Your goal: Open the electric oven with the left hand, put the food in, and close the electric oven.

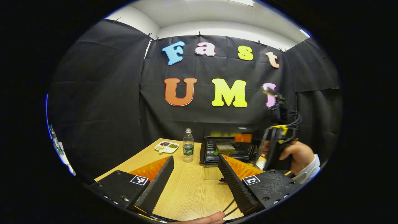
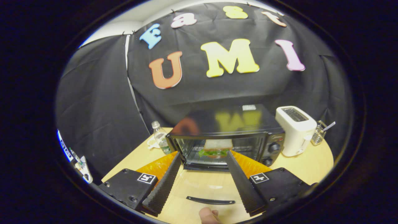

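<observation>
In the left gripper view, the left gripper (image 1: 195, 182) hangs over the wooden tabletop (image 1: 189, 193) with its two fingers spread wide and nothing between them. Beyond it, the electric oven (image 1: 225, 149) stands at the far side of the tabletop with its glass door (image 1: 214, 174) folded down flat toward the camera. A sandwich (image 1: 225, 148) with green leaves sticking out lies on the rack inside the oven. Left of the oven stands a clear water bottle (image 1: 187, 145), upright, and farther left lies a white divided dish (image 1: 166, 147) with beans or grains in its sections. At the right edge, a hand (image 1: 297, 155) in a white sleeve holds the right gripper (image 1: 242, 137) just in front of the oven's upper right; its jaw state cannot be told from here.

In the right gripper view, the right gripper (image 2: 202, 177) points straight at the open oven (image 2: 227, 137), its fingers parted and holding nothing. The sandwich (image 2: 217, 147) sits on the rack in the middle of the oven chamber, apart from the fingertips. The lowered door (image 2: 205, 186) lies flat beneath the gripper, with its dark curved handle (image 2: 210, 201) near the bottom edge. A white toaster (image 2: 294, 130) stands just right of the oven, and a small glass holder (image 2: 317, 134) stands beyond it. The water bottle (image 2: 160, 137) stands left of the oven.
</observation>
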Motion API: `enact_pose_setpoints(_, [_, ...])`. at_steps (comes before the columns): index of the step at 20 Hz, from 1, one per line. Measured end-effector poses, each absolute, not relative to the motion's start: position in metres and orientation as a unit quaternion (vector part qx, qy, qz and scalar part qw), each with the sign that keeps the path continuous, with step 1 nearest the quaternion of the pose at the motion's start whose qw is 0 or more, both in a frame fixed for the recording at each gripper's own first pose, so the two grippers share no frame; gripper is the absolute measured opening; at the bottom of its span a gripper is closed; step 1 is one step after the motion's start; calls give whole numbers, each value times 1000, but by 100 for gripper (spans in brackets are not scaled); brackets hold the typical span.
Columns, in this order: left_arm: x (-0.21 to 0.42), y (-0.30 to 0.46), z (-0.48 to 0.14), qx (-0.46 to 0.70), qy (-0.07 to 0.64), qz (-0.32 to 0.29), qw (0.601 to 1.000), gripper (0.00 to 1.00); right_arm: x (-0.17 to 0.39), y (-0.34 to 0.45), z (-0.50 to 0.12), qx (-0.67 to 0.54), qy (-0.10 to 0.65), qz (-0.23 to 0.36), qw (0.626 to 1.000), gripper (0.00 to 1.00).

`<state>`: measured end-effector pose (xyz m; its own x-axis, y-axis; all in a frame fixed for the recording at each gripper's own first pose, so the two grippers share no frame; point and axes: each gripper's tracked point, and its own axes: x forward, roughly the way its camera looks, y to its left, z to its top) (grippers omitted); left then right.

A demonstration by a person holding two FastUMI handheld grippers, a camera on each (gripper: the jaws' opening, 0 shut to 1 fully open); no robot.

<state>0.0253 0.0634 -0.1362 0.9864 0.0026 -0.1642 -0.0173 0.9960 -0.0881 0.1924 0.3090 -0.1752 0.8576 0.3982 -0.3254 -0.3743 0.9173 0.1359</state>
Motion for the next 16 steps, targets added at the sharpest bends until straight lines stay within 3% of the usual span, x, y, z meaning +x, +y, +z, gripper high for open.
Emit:
enact_pose_setpoints(11, [75,5,-196,-36,152,-14,988,94,90,134,-57,-26,-19,92,995,96])
enact_pose_setpoints(16, [92,-31,-250,-40,218,-48,974,94,67,73,-37,-25,-51,67,996,96])
